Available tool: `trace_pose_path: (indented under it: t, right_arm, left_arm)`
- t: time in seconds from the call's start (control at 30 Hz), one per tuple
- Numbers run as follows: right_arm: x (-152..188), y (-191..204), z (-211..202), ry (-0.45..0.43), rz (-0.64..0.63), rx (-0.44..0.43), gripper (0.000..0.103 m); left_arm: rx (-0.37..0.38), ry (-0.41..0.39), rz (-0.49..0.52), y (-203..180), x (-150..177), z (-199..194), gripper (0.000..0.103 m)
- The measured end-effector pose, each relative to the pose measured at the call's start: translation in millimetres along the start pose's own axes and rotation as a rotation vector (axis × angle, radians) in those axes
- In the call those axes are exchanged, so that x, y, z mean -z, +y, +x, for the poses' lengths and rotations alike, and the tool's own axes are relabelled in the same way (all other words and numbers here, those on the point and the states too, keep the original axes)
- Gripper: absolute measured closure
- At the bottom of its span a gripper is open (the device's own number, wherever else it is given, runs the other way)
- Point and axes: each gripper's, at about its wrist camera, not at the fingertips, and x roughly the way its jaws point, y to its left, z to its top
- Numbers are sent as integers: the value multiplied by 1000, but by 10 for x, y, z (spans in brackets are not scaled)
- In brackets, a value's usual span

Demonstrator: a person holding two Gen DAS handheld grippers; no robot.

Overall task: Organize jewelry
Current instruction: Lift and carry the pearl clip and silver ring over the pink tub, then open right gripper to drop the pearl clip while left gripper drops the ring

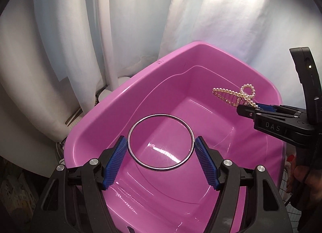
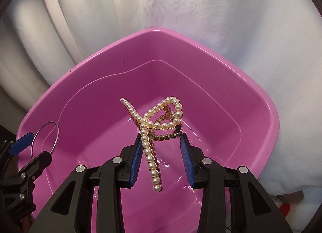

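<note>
Pink tub (image 1: 104,112): bangle (image 1: 161,142), pearl clip (image 2: 159,124) held above.

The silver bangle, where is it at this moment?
The silver bangle is held between the blue pads of the left claw, above the pink tub; the pearl hair clip hangs to its right.

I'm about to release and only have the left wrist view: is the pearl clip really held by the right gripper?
Observer: Yes. The right gripper pinches the pearl hair claw clip between its blue pads, above the pink tub.
Operator: Does the clip touch the tub floor?
Observer: No; its pearl tail hangs free between the fingers.
Operator: My silver bangle?
Observer: From the right, the silver bangle sits in the left gripper, over the tub's left rim area.
</note>
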Motion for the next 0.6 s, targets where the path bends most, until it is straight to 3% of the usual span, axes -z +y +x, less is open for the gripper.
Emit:
trace_pose_path:
  t: [0.17, 0.23, 0.3, 0.6]
  right_arm:
    - [-46, 4, 23, 18, 9, -8, 63]
    - [-74, 23, -1, 7, 8, -11, 44]
    - [-95, 29, -51, -8, 11, 3, 33]
    - [-132, 35, -45, -10, 15, 8, 33]
  left_arm:
    - [-15, 31, 1, 6, 7, 67, 33]
    - [-19, 45, -5, 22, 14, 96, 29]
    - [-17, 48, -11, 37, 19, 97, 22]
    - [-24, 40, -13, 50, 48, 54, 21]
